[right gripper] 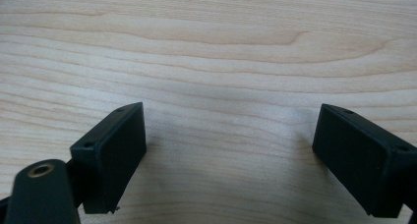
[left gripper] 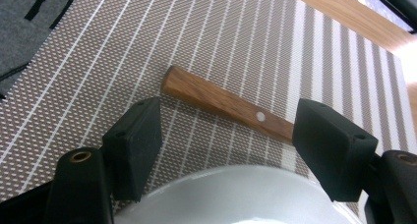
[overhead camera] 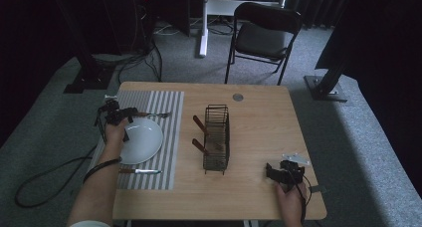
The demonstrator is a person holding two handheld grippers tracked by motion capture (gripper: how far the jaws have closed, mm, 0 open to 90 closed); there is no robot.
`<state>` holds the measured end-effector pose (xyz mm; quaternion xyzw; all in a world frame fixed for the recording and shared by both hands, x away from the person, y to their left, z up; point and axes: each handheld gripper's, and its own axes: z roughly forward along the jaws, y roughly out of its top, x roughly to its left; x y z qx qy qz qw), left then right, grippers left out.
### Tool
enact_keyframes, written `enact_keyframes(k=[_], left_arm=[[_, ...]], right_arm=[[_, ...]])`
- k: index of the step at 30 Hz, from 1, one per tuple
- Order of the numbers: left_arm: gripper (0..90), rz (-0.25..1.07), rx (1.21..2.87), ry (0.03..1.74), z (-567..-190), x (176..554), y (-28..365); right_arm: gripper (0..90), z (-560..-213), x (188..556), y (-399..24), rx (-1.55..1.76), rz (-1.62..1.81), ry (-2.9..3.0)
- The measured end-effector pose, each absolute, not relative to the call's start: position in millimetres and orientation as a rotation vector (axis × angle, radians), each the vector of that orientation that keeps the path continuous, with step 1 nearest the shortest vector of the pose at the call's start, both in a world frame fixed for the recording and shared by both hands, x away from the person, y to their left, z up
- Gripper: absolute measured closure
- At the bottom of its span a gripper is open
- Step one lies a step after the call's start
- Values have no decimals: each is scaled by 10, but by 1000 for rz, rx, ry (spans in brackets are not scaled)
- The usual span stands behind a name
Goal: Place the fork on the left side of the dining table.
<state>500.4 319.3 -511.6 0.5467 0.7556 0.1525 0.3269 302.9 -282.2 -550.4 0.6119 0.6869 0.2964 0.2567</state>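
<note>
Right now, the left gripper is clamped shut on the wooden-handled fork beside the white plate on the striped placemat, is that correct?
Not quite. The left gripper is open, not clamped: in the left gripper view its jaws stand apart above the wooden-handled fork, which lies free on the striped placemat beside the white plate.

Left gripper [left gripper: 226, 145]: two blocky matte-black pads, small round holes in top faces; brass-ringed screw hole in black arm at lower left of left gripper view. Right gripper [right gripper: 228, 160]: same black rectangular pads, brass eyelet at lower left of right gripper view. High view: black cable loops off lower left frame; dark band on left wrist; white sleeve edge at bottom.
</note>
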Motion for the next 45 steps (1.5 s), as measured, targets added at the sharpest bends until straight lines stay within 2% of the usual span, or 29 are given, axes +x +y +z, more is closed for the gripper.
enact_keyframes(k=[5,6,8,10,12,16,19,45], left_arm=[[273,410,1481,1938,-5043,4949,3137],[259,410,1481,1938,-5043,4949,3137],[172,410,1487,1895,-4993,4888,3122],[171,415,1499,1885,-4982,4870,3122],[171,484,1561,1859,-4935,4799,3108],[170,503,1643,1787,-4892,4709,3070],[7,527,1696,1759,-4888,4667,3039],[7,496,1731,1740,-4758,4144,3038]], right_arm=[[124,-5504,3029,-2822,1660,804,1864],[124,-5504,3029,-2822,1660,804,1864],[124,-5504,3029,-2822,1660,804,1864],[124,-5504,3029,-2822,1660,804,1864],[124,-5504,3029,-2821,1660,804,1864],[124,-5504,3029,-2822,1660,804,1864],[124,-5504,3029,-2822,1660,804,1864],[124,-5504,3029,-2822,1660,804,1864]])
